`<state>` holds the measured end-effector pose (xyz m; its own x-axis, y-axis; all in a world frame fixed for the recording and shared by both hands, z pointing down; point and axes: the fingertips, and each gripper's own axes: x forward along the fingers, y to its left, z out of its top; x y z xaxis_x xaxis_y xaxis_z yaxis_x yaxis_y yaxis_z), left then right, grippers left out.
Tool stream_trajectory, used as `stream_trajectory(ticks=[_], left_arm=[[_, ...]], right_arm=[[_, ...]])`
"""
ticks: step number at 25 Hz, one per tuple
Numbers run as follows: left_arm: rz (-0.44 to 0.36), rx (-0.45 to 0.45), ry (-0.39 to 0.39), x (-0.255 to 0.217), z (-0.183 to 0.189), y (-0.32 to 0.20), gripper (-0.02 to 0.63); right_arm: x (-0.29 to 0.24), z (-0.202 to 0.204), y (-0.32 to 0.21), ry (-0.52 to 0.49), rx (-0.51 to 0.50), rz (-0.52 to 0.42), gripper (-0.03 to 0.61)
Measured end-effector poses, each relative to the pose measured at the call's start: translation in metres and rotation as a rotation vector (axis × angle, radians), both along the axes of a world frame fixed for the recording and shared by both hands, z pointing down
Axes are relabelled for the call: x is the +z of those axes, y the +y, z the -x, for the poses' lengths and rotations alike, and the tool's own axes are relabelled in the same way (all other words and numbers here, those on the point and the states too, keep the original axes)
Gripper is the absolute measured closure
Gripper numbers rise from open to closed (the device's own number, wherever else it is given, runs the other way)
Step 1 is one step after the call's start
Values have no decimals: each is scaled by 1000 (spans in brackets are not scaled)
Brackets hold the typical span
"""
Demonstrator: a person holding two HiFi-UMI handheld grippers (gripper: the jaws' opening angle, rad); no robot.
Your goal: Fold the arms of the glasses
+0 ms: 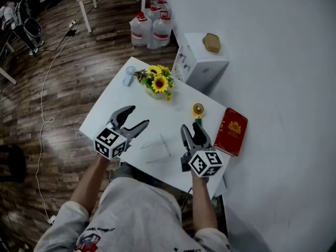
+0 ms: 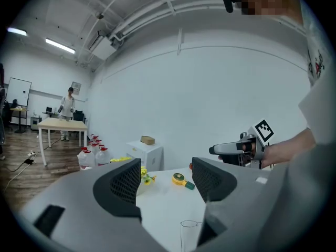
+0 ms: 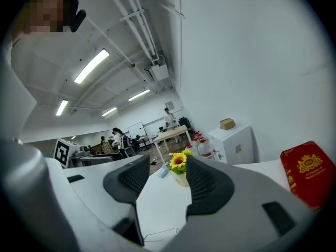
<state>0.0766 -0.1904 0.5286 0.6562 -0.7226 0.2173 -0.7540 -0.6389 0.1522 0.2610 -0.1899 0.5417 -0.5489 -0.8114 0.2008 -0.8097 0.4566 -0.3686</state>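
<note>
The clear-framed glasses (image 1: 157, 147) lie on the white table (image 1: 121, 109) with their arms spread, between my two grippers. My left gripper (image 1: 137, 116) hovers just left of them, jaws wide open and empty; in the left gripper view (image 2: 165, 180) one lens (image 2: 190, 236) shows low between the jaws. My right gripper (image 1: 191, 127) stands just right of the glasses, open with a narrower gap and nothing in it. In the right gripper view (image 3: 167, 180) a thin bit of the frame (image 3: 160, 234) shows below the jaws.
A pot of sunflowers (image 1: 157, 83) and a small blue object (image 1: 129, 76) stand at the table's far side. A yellow tape measure (image 1: 198, 110) and a red book (image 1: 231, 131) lie to the right. Beyond are a white cabinet (image 1: 202, 59) and water bottles (image 1: 152, 28).
</note>
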Motion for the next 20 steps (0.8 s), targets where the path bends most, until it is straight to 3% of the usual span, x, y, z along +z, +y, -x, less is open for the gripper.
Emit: stream_trajectory(ticks=[5,9,14,16,20], left_arm=[[17,-35,6,6,14,1,311],[36,-56,5,15,24,-2,311],[69,-70,9,27,32,1,311],[78,-75,5,31,37,1,311],[99,-96,13,37,48,1,311]], right_arm=[[14,23,-4,-99,-123,64,413],[36,39,-5,-81,-229,125,452],[86,41,-3,-73,-326,282,448],[106,44,1,-81,-376,343,475],[148,49,19,-13,-490,471,457]])
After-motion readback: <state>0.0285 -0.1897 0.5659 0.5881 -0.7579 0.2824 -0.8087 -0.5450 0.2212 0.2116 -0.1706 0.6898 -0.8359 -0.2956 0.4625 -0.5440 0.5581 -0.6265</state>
